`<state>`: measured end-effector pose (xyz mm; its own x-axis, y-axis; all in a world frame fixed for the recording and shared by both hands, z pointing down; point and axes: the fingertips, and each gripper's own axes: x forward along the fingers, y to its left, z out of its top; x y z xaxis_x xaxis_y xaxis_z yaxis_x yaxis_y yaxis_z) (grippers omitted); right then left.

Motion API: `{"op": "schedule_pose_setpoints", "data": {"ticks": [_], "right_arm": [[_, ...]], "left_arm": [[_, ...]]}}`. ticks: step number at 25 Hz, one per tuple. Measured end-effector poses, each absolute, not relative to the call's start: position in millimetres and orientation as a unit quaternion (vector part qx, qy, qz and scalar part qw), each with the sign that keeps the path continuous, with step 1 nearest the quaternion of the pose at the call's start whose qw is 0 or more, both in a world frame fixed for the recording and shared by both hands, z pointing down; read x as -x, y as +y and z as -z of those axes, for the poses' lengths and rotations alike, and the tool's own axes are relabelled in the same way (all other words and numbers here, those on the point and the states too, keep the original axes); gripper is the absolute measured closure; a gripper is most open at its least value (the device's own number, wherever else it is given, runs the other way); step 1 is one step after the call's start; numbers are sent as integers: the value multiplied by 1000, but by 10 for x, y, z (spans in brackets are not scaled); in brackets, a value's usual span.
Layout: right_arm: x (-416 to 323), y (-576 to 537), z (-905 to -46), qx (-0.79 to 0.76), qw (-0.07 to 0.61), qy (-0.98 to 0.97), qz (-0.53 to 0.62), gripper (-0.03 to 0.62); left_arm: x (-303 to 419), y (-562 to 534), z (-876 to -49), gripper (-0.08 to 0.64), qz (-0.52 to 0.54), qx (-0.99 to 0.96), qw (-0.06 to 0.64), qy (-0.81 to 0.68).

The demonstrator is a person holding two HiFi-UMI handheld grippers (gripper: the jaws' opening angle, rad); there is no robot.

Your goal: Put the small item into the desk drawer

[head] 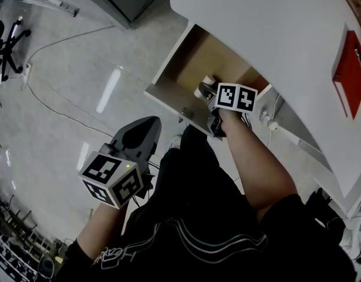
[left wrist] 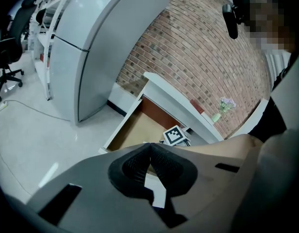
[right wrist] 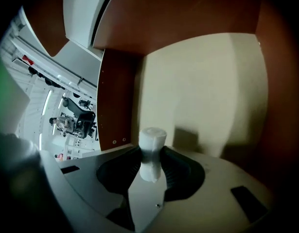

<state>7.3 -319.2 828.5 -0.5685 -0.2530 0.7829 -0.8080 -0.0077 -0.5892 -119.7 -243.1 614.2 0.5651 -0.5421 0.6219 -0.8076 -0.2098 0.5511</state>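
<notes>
A small white cylinder (right wrist: pixel 151 152), pinched at its middle, sits between the pads of my right gripper (right wrist: pixel 151 158), which is shut on it. That gripper (head: pixel 208 93) reaches into the open desk drawer (head: pixel 192 60), whose pale floor (right wrist: pixel 207 86) and brown side wall (right wrist: pixel 117 101) fill the right gripper view; the white item (head: pixel 208 81) shows just past its tip. My left gripper (head: pixel 146 125) hangs lower left of the drawer, over the floor, its pads touching with nothing between them (left wrist: pixel 149 152). In the left gripper view the open drawer (left wrist: pixel 134 130) lies ahead.
The white desk top (head: pixel 274 34) overhangs the drawer, with a red book (head: pixel 350 72) at its right edge. The person's dark-clothed legs (head: pixel 192 216) are below. A grey cabinet (left wrist: pixel 91 47) and a brick wall (left wrist: pixel 207 52) stand behind; an office chair (head: pixel 7 40) is far left.
</notes>
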Motion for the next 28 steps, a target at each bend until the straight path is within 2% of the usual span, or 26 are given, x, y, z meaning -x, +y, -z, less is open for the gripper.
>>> {"op": "schedule_pose_setpoints", "data": {"ticks": [14,18,20,28], "right_arm": [[-37,-3057,-8706,-395,279,-631,-607,446],[-31,-3039,-8718,-393,284,-634,-602,414],[-37,-3038,-8701,-393,286,-635,-601,392],[-72,-3078,-8263,-406,285,-655,-570,378]], "left_arm": [[1385,-2388,-6420,538,-166,-747,443,-468],[1410,-2389,-6446,538,-167,-742,443,-475],[1403,-2396,-6432,538,-166,-742,441,-476],[1487,-2400,-6150,538,-162,-743,424,-492]]}}
